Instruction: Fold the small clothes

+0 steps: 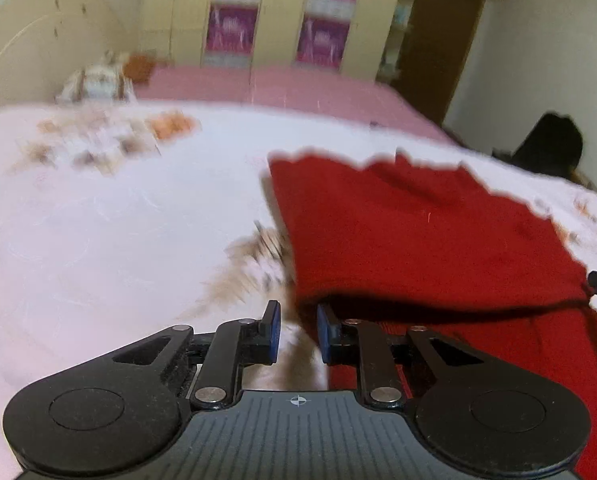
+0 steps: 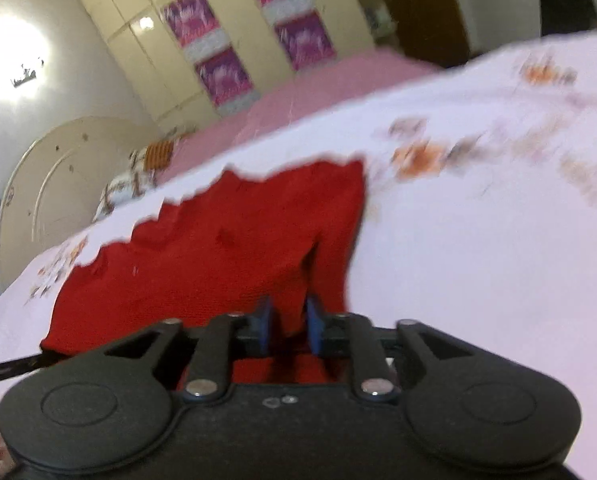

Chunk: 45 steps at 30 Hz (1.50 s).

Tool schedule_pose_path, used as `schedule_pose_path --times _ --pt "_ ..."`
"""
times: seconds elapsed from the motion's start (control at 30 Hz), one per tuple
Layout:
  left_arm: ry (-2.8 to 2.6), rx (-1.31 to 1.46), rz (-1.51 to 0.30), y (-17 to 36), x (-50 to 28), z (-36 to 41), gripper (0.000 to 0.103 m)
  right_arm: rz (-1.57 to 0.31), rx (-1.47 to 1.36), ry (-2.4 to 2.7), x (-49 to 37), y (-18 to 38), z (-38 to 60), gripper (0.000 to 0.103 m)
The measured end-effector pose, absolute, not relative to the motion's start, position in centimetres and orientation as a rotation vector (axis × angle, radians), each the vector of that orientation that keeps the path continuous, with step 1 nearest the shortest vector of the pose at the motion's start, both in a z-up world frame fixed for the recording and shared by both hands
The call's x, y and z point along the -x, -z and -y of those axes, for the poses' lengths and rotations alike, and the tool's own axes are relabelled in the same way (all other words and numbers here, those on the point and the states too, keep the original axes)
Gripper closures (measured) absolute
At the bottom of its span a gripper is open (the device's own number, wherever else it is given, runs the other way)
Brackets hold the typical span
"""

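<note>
A red knitted garment (image 1: 418, 240) lies spread on a white bedsheet with faint floral print (image 1: 98, 220). My left gripper (image 1: 298, 330) is open, low over the sheet, with the garment's near left corner just past its right finger (image 1: 325, 334); nothing sits between the pads. In the right wrist view the same red garment (image 2: 226, 248) fills the middle. My right gripper (image 2: 287, 322) is shut on a fold of the garment's near right edge, and the cloth rises in a ridge from the jaws. Both views are blurred by motion.
The bed continues with a pink sheet (image 1: 266, 84) at the far side and a cream headboard (image 1: 26, 40) at the left. Pillows (image 1: 94, 84) lie by the headboard. A wardrobe with purple panels (image 1: 274, 12) stands behind. A dark object (image 1: 550, 144) sits past the bed's right edge.
</note>
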<state>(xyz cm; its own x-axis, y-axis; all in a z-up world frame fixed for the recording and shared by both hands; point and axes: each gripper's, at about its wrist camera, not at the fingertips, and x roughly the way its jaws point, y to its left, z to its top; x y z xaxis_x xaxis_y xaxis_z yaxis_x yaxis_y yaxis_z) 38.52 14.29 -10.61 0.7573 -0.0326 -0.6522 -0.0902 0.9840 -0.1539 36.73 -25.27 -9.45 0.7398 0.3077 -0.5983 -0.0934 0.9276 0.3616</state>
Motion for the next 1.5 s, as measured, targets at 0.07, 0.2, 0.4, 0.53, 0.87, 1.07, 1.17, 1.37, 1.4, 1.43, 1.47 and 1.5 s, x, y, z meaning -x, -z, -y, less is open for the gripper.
schedule_pose_path --times 0.07,0.2,0.4,0.53,0.87,1.07,1.17,1.37,1.4,1.43,1.47,1.5 --pt "-0.012 0.198 -0.634 8.9 -38.3 -14.3 0.083 -0.653 -0.291 -0.212 -36.3 8.2 25.8 0.076" --pt "0.098 0.182 -0.653 9.2 -42.8 -10.6 0.026 -0.652 -0.232 -0.276 -38.9 7.8 23.8 0.076" --pt "0.077 0.027 -0.696 12.9 -44.7 -7.7 0.009 -0.737 -0.16 -0.277 -41.2 10.5 23.9 0.095" --pt "0.074 0.104 -0.584 10.6 -45.0 -9.2 0.01 -0.712 -0.114 -0.281 -40.9 9.1 24.0 0.071" --pt "0.097 0.127 -0.653 11.2 -50.0 -10.5 0.009 -0.701 -0.036 -0.252 -42.9 9.6 22.5 0.076" --pt "0.008 -0.01 -0.734 12.7 -50.9 -9.9 0.009 -0.735 -0.009 -0.2 -45.0 10.9 23.6 0.072" --pt "0.018 0.032 -0.655 10.5 -47.9 -9.7 0.009 -0.692 -0.04 -0.186 -43.9 9.2 24.0 0.072" --pt "0.051 -0.003 -0.678 11.7 -44.3 -8.2 0.009 -0.604 0.053 -0.34 -38.5 8.7 22.9 0.077" --pt "0.035 -0.045 -0.728 12.8 -44.6 -8.0 0.009 -0.621 0.102 -0.347 -38.5 9.4 22.5 0.079" --pt "0.029 -0.051 -0.704 13.0 -44.0 -8.1 0.009 -0.644 0.162 -0.328 -38.6 10.3 22.0 0.079" --pt "0.02 -0.041 -0.705 12.6 -43.7 -8.1 0.009 -0.641 0.189 -0.291 -38.6 10.8 21.9 0.075" --pt "0.021 -0.032 -0.692 12.0 -43.0 -8.2 0.009 -0.646 0.15 -0.274 -38.6 10.6 22.2 0.076"
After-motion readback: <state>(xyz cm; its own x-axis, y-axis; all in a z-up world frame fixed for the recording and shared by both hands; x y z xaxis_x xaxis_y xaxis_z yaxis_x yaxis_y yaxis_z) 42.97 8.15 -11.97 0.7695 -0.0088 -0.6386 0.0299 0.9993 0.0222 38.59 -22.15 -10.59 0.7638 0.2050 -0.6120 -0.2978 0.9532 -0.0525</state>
